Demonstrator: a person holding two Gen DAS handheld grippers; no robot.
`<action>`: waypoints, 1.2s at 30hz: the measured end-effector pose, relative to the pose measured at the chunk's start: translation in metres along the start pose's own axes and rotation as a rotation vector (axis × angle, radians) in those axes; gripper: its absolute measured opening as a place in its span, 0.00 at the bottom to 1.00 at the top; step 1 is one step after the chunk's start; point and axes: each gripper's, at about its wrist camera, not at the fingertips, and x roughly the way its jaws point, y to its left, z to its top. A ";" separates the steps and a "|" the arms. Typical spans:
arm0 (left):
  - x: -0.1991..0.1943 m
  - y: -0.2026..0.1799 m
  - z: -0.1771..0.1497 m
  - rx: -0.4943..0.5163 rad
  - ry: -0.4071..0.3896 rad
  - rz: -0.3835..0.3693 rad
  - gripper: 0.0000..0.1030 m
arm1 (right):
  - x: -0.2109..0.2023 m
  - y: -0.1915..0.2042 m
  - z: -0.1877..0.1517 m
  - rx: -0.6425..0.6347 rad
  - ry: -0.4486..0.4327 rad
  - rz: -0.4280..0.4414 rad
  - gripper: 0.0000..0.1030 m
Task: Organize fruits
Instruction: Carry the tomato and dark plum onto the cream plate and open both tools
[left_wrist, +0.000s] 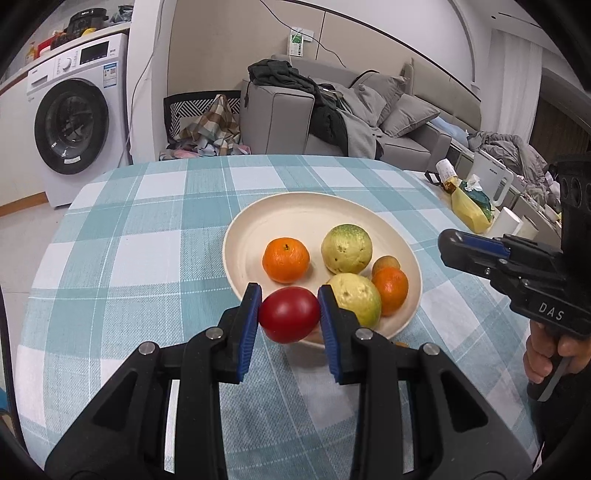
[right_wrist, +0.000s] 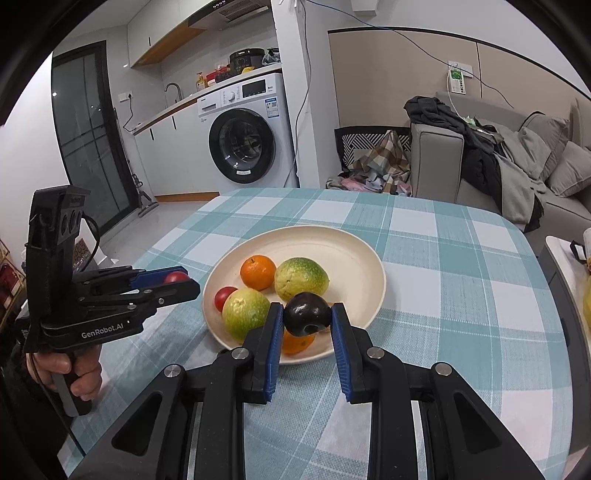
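Note:
A cream plate on the checked tablecloth holds two oranges, two green-yellow guavas and a small brown fruit. My left gripper is shut on a red tomato at the plate's near rim. My right gripper is shut on a dark purple plum above the plate's near edge. Another red tomato lies on the plate's left side. The left gripper also shows in the right wrist view, and the right gripper in the left wrist view.
The table has a blue-white checked cloth. A side counter at right holds a yellow bag, a bottle, a kettle and white cups. A washing machine, a laundry basket and a grey sofa stand beyond.

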 end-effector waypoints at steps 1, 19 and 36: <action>0.003 0.000 0.001 0.002 0.002 0.002 0.28 | 0.002 -0.002 0.001 0.004 -0.001 -0.002 0.26; 0.038 0.018 0.011 -0.004 -0.003 0.056 0.28 | 0.039 -0.028 0.012 0.056 0.018 -0.011 0.26; 0.058 0.022 0.016 -0.020 0.016 0.048 0.28 | 0.063 -0.036 0.009 0.084 0.055 -0.022 0.26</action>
